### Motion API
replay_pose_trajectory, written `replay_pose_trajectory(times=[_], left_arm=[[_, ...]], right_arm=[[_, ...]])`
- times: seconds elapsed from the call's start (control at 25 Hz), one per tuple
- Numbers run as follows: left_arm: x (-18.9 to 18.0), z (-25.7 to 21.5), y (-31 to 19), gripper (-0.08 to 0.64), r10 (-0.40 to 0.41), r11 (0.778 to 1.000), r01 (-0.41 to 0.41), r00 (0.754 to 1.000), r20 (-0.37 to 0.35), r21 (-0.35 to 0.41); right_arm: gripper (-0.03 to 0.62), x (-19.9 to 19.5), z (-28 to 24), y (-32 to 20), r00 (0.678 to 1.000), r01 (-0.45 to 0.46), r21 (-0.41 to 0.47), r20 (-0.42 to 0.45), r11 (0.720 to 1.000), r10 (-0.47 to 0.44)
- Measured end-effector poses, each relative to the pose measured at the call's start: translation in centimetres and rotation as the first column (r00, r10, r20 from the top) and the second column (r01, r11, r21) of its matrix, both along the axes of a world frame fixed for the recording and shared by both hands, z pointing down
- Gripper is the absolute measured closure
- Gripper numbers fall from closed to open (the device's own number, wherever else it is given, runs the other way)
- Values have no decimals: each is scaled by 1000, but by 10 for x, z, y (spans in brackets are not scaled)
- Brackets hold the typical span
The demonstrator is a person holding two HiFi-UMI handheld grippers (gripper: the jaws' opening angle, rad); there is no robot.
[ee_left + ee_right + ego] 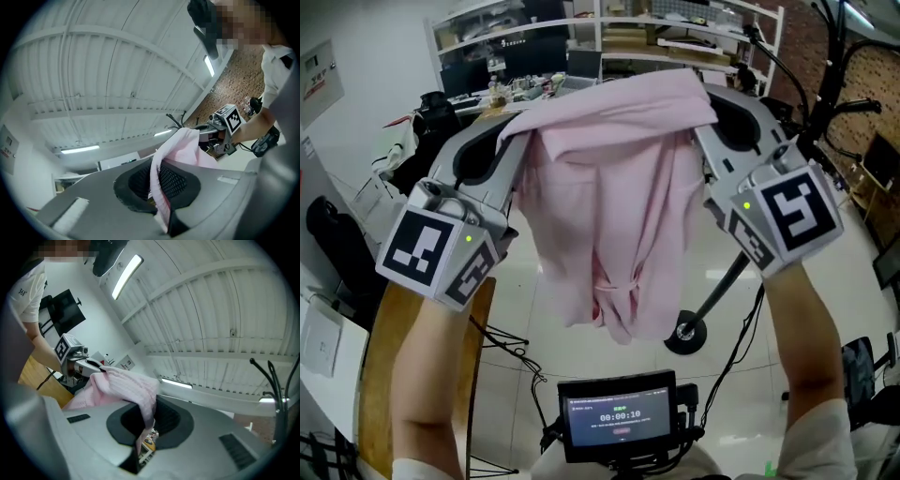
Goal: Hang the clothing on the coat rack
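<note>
Clothing point(614, 187) left of coat rack point(724, 283)

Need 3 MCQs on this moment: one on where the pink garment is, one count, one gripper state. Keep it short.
1. Relative to the left gripper and the right gripper, the pink fabric garment is:
A. hanging between them
B. far below both
C. off to the left of both

2. Cubes with square markers in the head view:
A. one
B. two
C. four

3. The right gripper's fingers are:
A. wide open, nothing between them
B. shut with nothing between them
C. shut on the garment's fabric

Key:
1 A: the head view shows the garment draped from one gripper to the other, its body hanging down between them.
2 B: one cube sits on each gripper.
3 C: the right gripper view shows pink cloth pinched between the fingers.
</note>
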State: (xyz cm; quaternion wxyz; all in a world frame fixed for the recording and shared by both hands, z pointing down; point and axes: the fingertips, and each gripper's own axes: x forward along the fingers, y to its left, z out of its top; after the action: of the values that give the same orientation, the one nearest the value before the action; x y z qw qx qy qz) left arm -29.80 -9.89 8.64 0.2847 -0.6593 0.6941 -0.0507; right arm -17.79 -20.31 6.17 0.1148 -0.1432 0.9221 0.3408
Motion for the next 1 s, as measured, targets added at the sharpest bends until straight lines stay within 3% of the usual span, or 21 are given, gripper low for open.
replay_pose_trajectory(times=[0.32, 0.68, 1.0], left_arm=[[41, 0, -93, 540, 187, 982, -187, 982, -12, -22], [58, 8, -126, 540, 402, 915, -402, 916, -21, -39], [96, 14, -152, 540, 513, 857, -513, 858, -27, -53]], right_arm=[[580, 56, 2, -71, 983, -186, -13, 0, 983, 186], [580, 87, 10, -80, 915, -404, -14, -2, 915, 404], [580, 130, 16, -90, 857, -516, -12, -20, 857, 516]])
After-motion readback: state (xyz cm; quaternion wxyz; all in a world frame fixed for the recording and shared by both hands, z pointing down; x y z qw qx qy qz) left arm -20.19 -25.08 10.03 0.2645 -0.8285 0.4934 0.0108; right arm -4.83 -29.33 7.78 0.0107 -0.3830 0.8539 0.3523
